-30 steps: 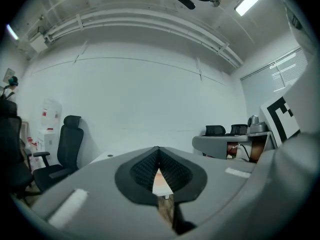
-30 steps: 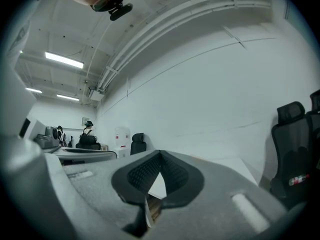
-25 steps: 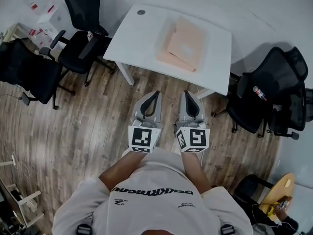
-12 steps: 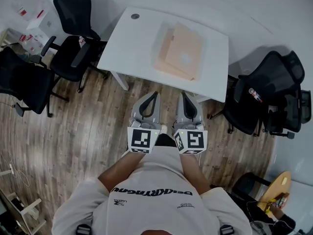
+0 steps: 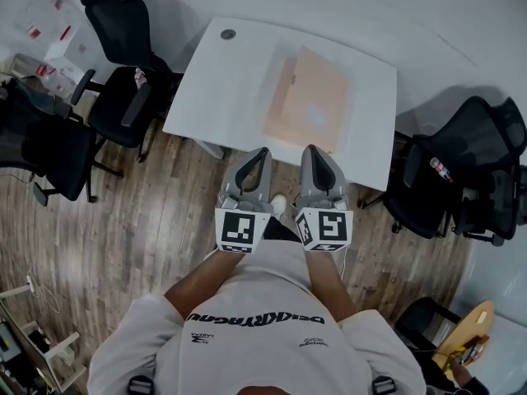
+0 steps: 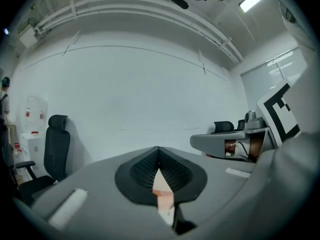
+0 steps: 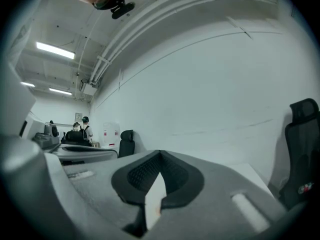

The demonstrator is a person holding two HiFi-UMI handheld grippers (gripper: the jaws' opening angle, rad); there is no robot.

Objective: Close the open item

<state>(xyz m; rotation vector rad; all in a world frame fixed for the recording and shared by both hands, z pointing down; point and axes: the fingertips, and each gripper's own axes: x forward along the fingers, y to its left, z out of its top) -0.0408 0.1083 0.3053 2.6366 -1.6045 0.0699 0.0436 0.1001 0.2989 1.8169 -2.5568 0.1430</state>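
We are standing at the near side of the white table (image 5: 218, 89), with black chairs (image 5: 115, 105) off to our left. We are holding the left gripper (image 5: 263, 151) level in front of us, tip toward the table edge. In its own view its jaws (image 6: 158, 149) are meeting at the tip with nothing clamped, and only a peach sliver is showing through the slit below.

Ahead of both tools the peach folder (image 5: 309, 101) is lying flat on the table's right half, apart from either gripper. One pale sheet is sitting askew over another, so we are judging it to be the open item. We cannot tell from here which edge is hinged.

The right gripper (image 5: 312, 149) is pointing the same way just beside the left one. Its jaws (image 7: 160, 154) are likewise pressed together on nothing.

We are judging the approach as the step in hand. To do it well:

- We are planning to come in close enough to read the fold line before touching anything.
- We are wanting one tool spread to take the loose cover by its free edge.
- The other is best resting on the lower sheet so the folder is not sliding on the smooth top.
- A slow swing over the hinge is what we are aiming for.
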